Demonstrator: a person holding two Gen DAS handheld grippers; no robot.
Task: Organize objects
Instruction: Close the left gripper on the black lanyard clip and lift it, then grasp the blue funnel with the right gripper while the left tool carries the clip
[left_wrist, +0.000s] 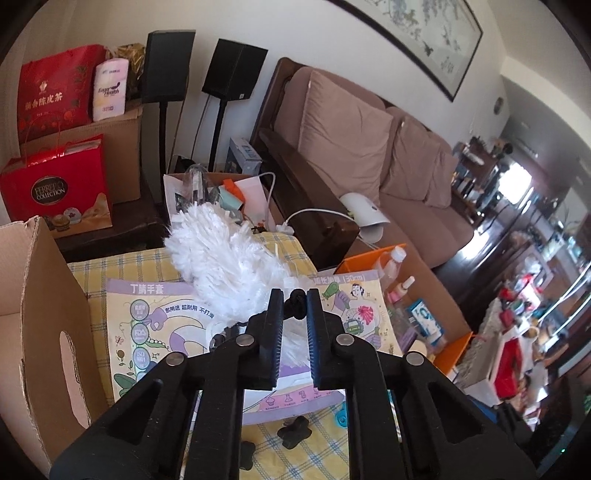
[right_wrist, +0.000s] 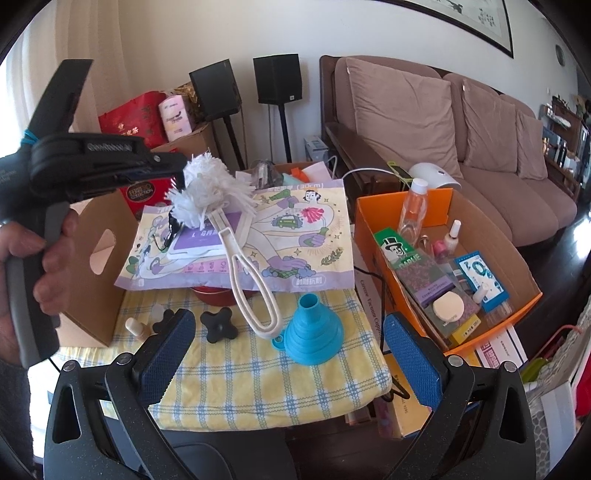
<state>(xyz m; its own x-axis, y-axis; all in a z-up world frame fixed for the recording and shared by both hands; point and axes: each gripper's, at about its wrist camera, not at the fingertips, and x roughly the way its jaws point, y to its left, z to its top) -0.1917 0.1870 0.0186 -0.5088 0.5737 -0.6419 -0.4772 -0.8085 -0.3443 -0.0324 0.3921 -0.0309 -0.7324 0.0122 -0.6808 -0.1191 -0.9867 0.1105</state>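
A white fluffy duster (right_wrist: 207, 192) with a cream loop handle (right_wrist: 251, 291) lies tilted over a purple glove packet (right_wrist: 295, 236) on the yellow checked table (right_wrist: 258, 369). In the left wrist view my left gripper (left_wrist: 295, 299) is shut on a small black knotted cord (left_wrist: 295, 304) right behind the duster head (left_wrist: 225, 254). In the right wrist view the left gripper (right_wrist: 173, 166) is at the duster head. My right gripper (right_wrist: 288, 343) is open and empty above the table's front, near a blue funnel (right_wrist: 314, 328) and black knobs (right_wrist: 219, 325).
A brown cardboard box (right_wrist: 96, 258) stands at the table's left. An orange box (right_wrist: 454, 266) with bottles and packets sits to the right. A sofa (right_wrist: 461, 129), two speakers (right_wrist: 277, 77) and red gift bags (left_wrist: 55, 184) lie behind.
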